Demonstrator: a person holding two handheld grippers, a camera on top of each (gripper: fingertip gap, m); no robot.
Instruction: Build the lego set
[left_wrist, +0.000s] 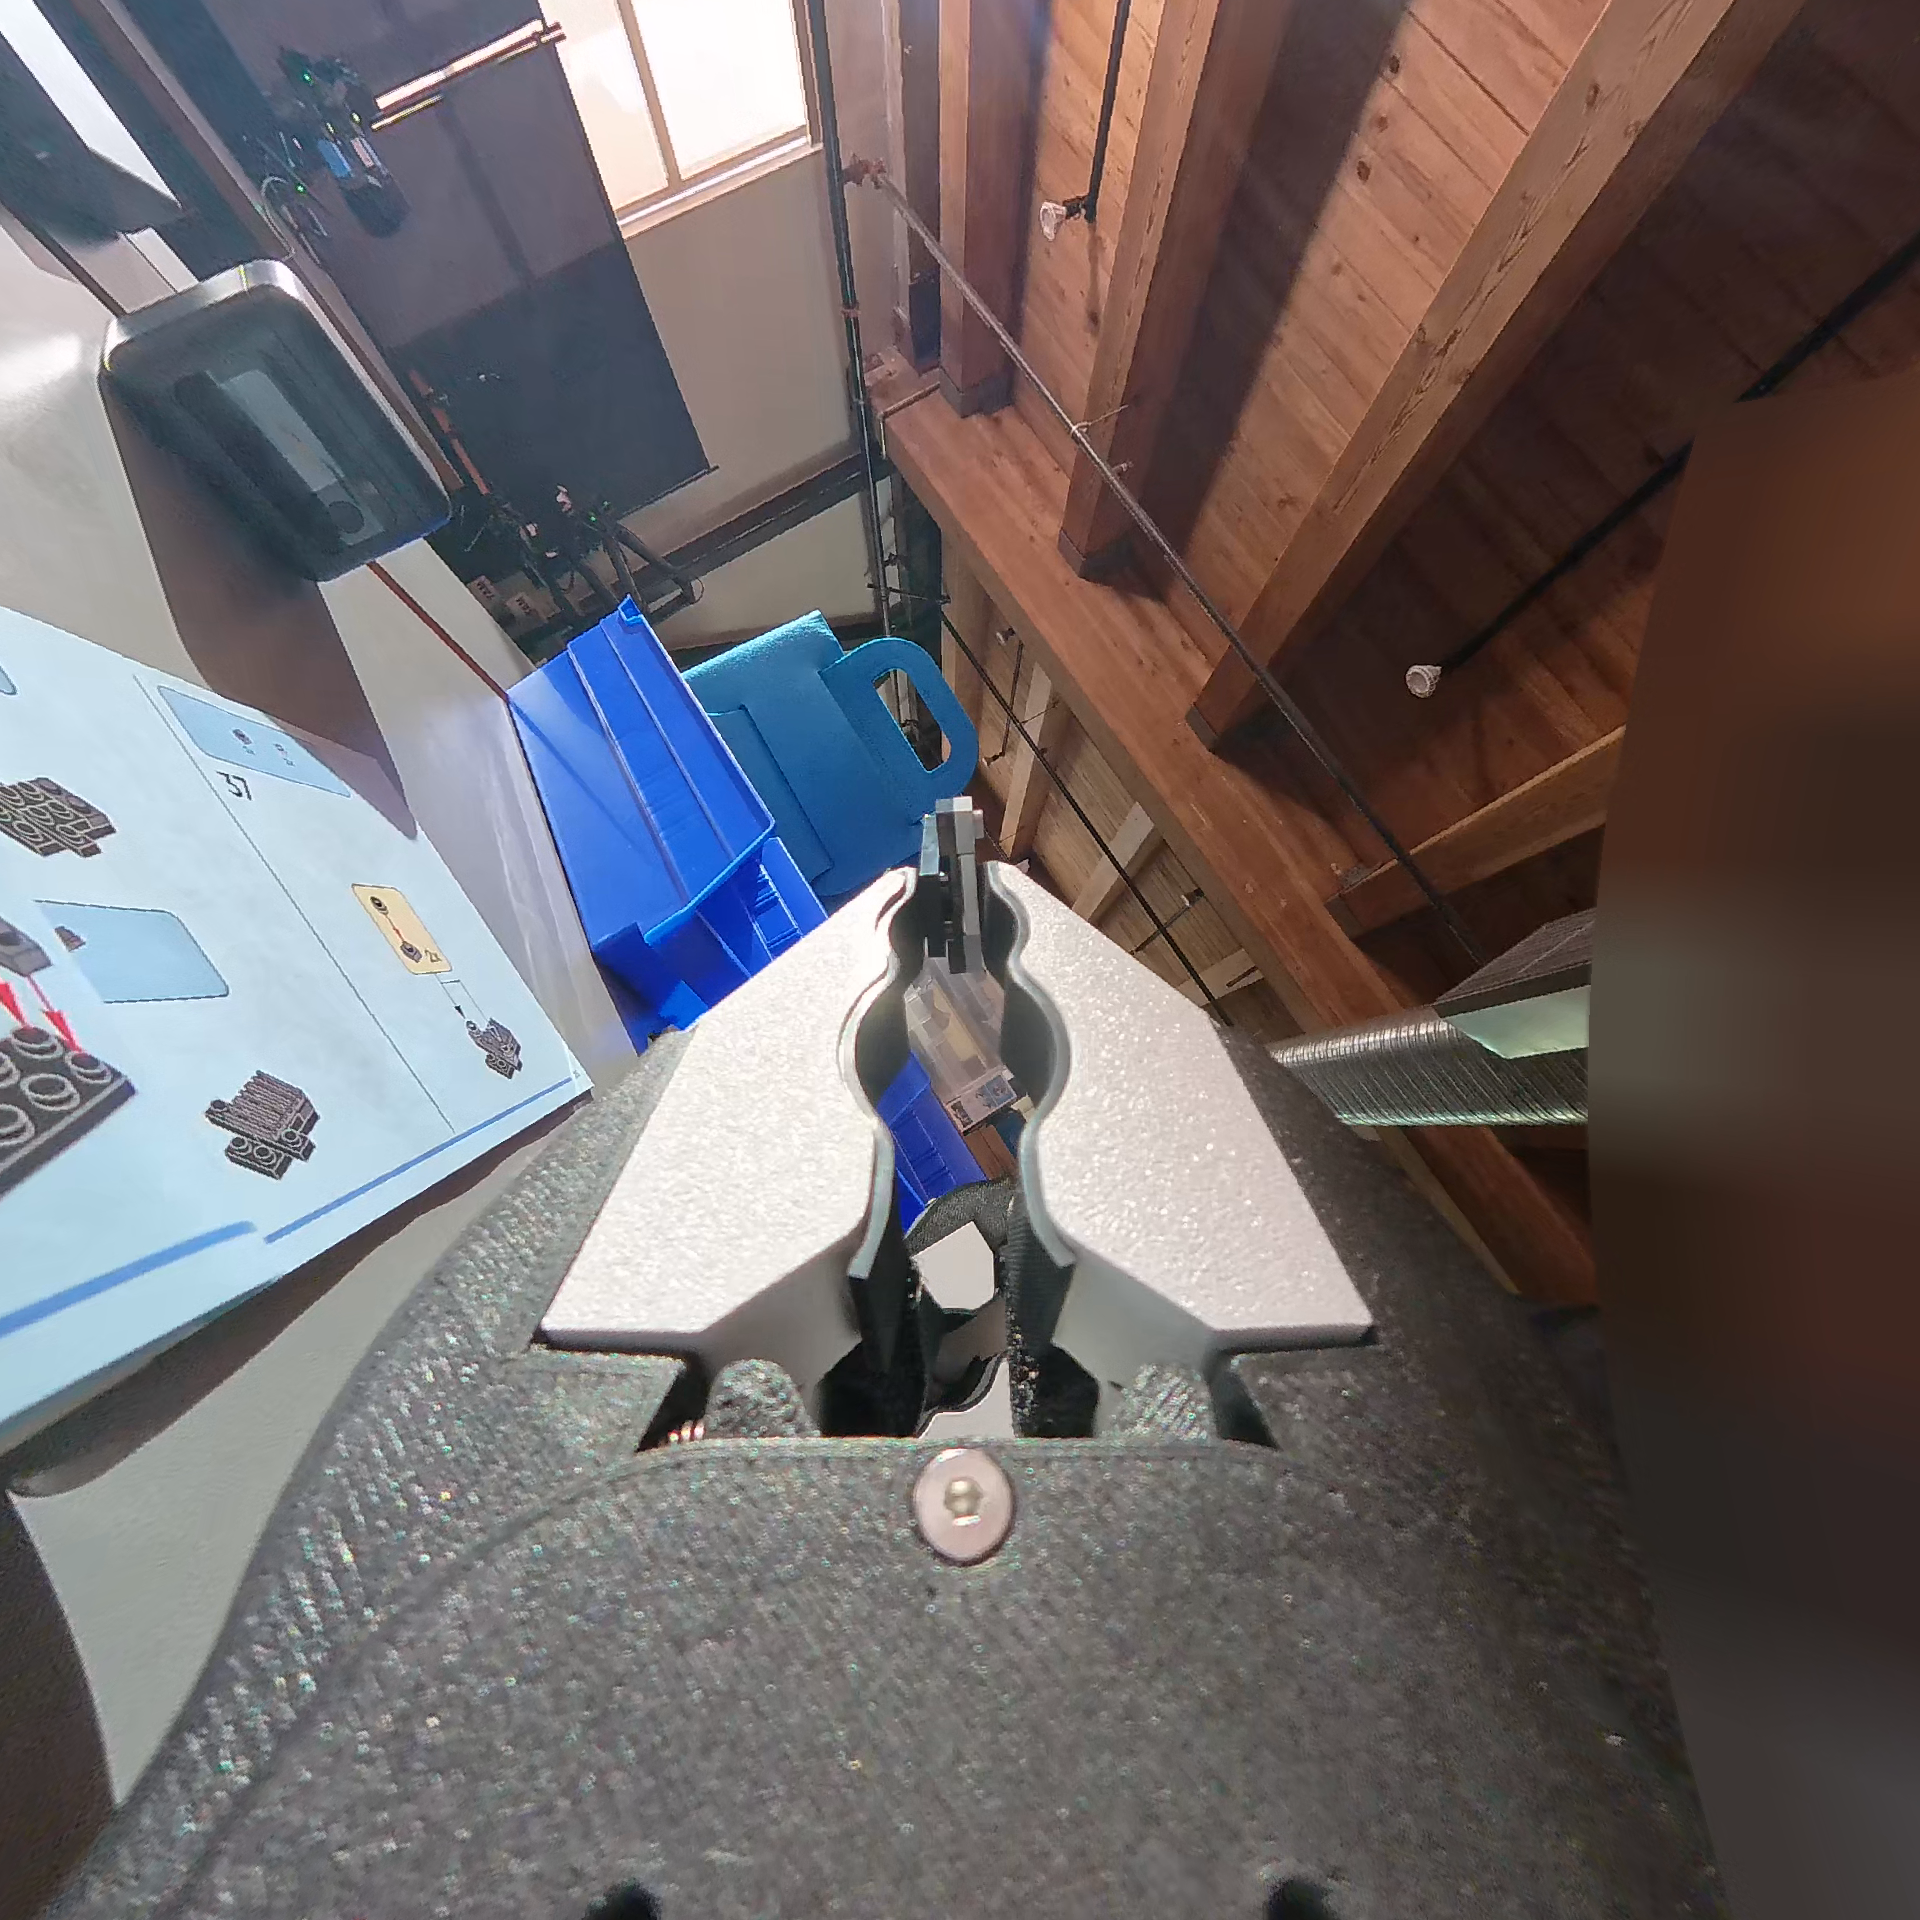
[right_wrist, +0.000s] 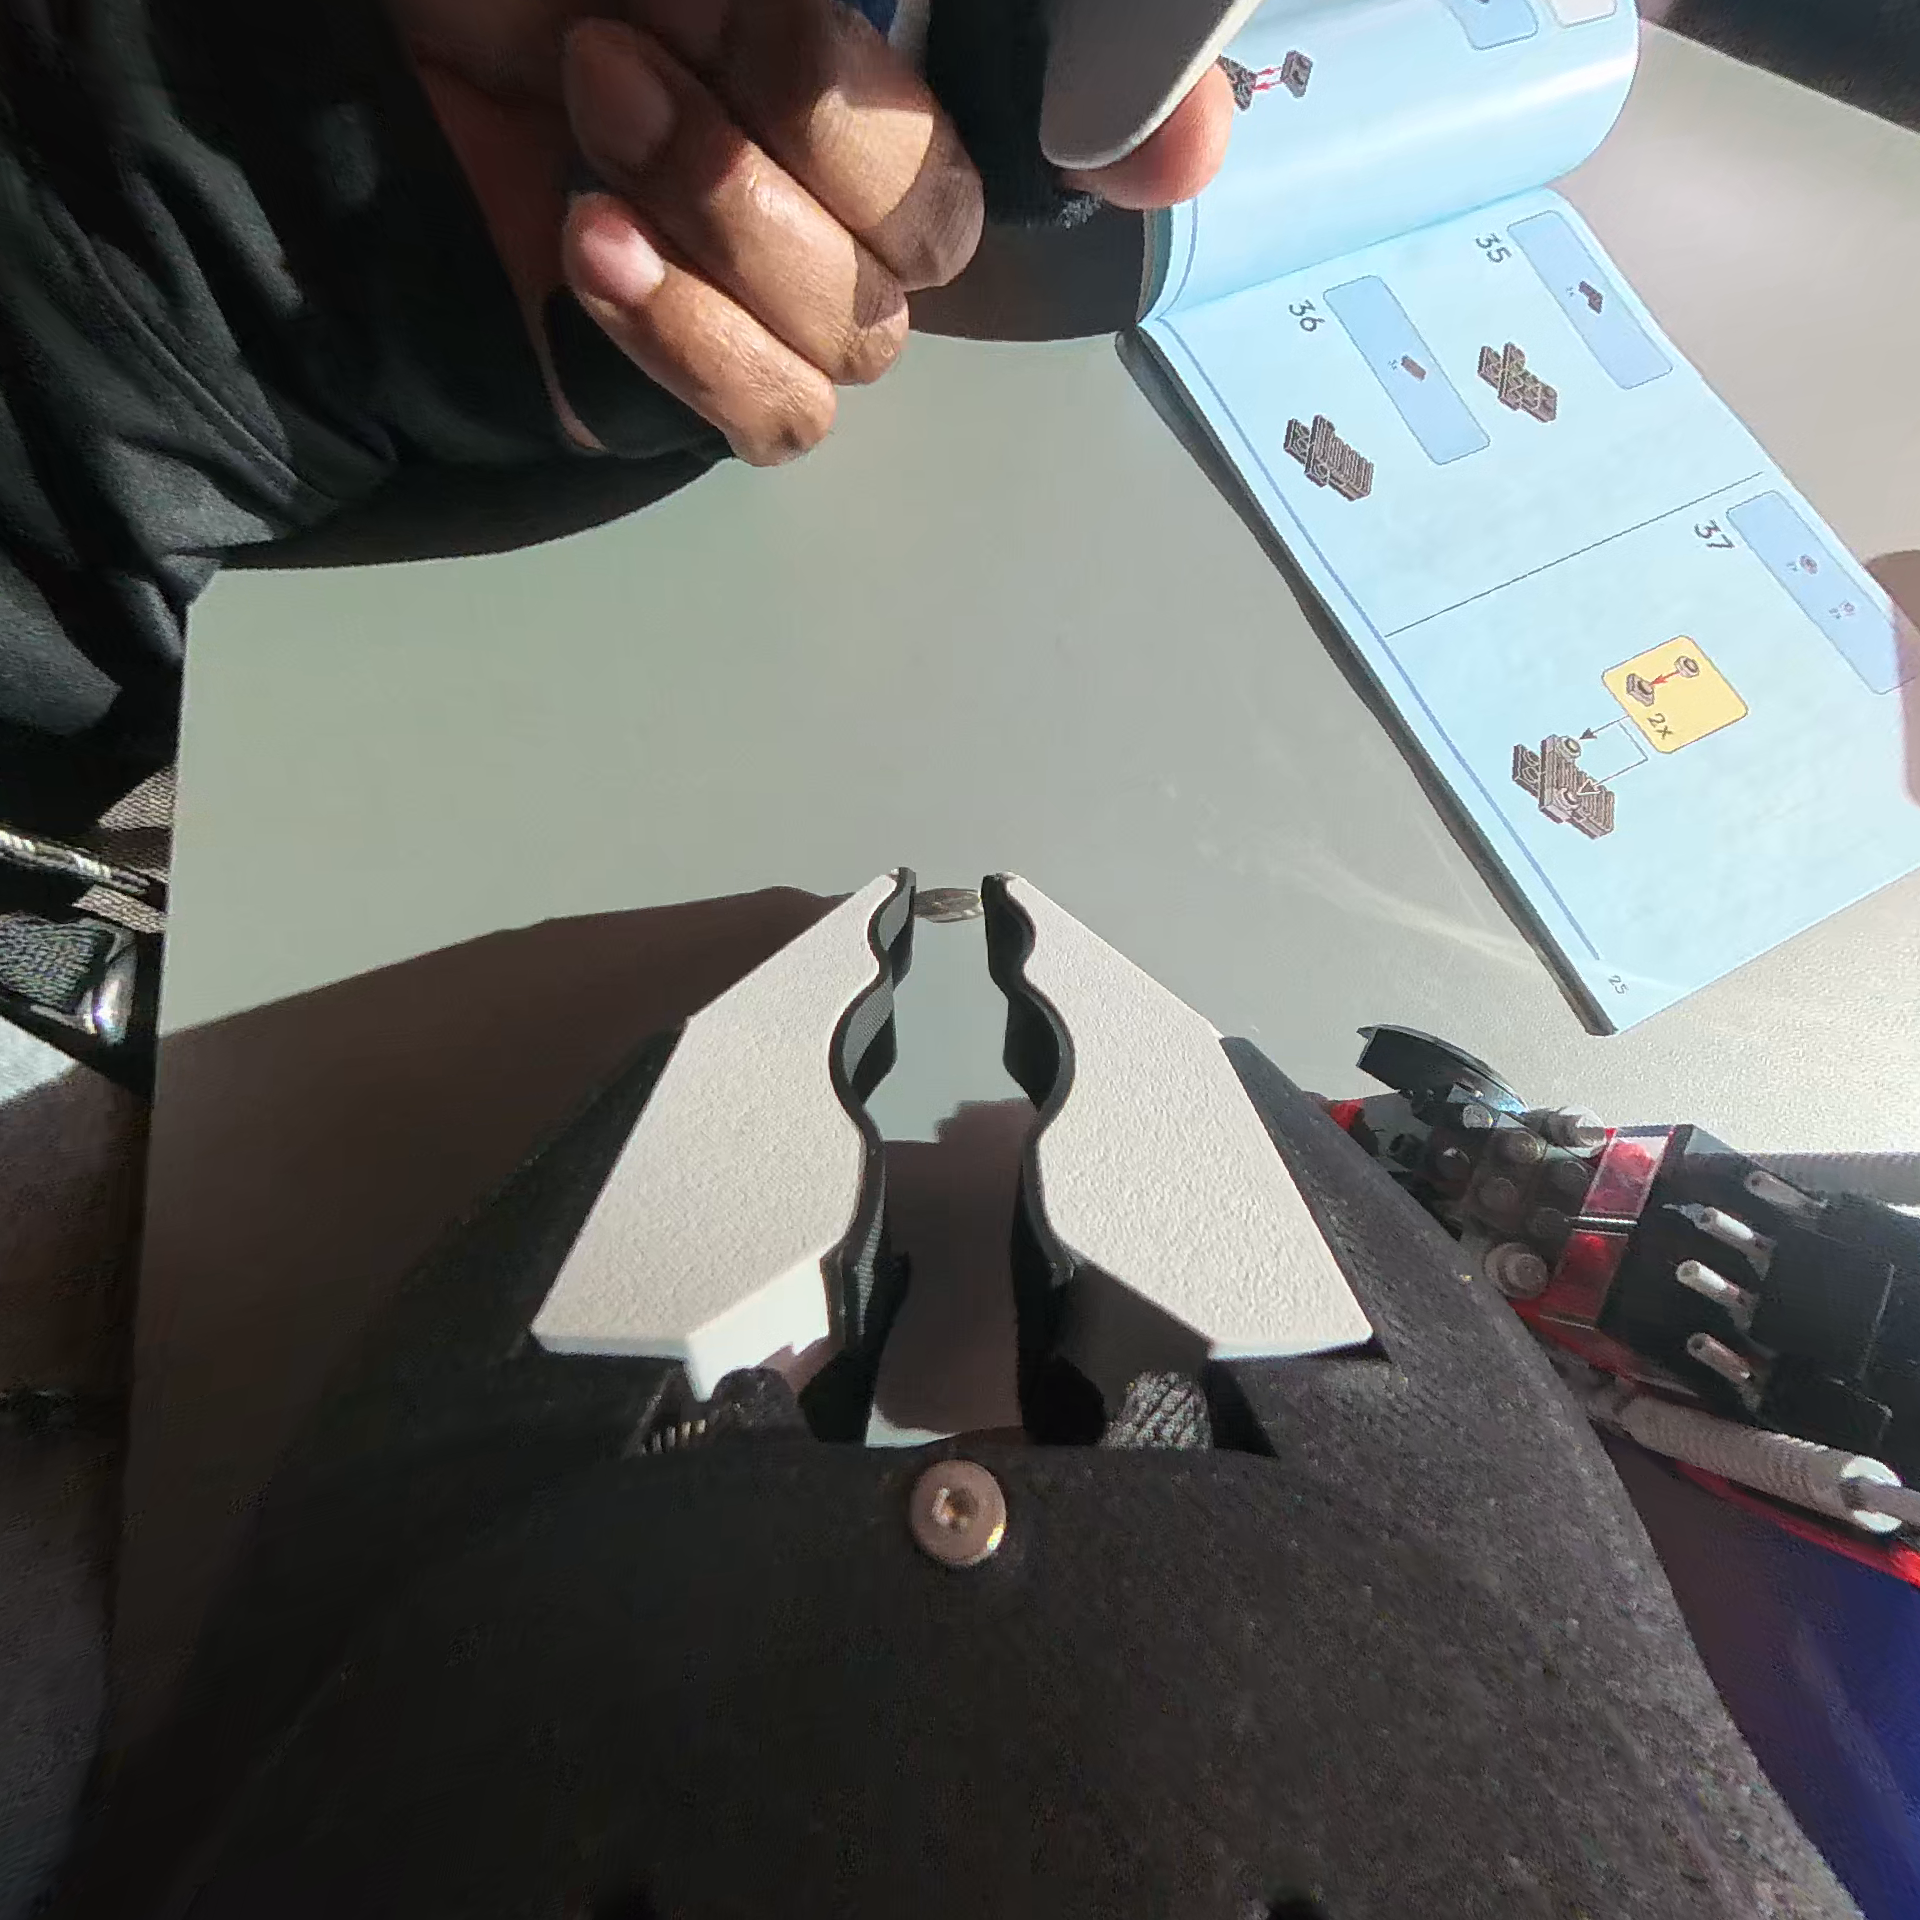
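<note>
My left gripper (left_wrist: 954, 883) is shut on a small black lego piece (left_wrist: 954, 847) that sticks out past its tips; it is raised and tilted up toward the wooden ceiling. My right gripper (right_wrist: 948, 896) is shut on a small round grey lego piece (right_wrist: 948, 904) held at its tips, just above the white table (right_wrist: 727, 707). The open instruction booklet (right_wrist: 1538, 582) lies on the table to the right; it also shows at the left of the left wrist view (left_wrist: 208, 935). A partly built black and red lego model (right_wrist: 1621, 1226) lies at the right edge.
A person's hand (right_wrist: 748, 208) holds the other gripper at the top of the right wrist view, over the booklet's corner. Blue bins (left_wrist: 675, 810) and a blue bag (left_wrist: 862, 727) stand beyond the table. A dark phone-like device (left_wrist: 281, 416) is mounted at the upper left. My right fingertips sit around 15 cm from my left ones. My left gripper is the nearer one to the dark phone-like device (left_wrist: 281, 416): about 30 cm, against 35 cm.
</note>
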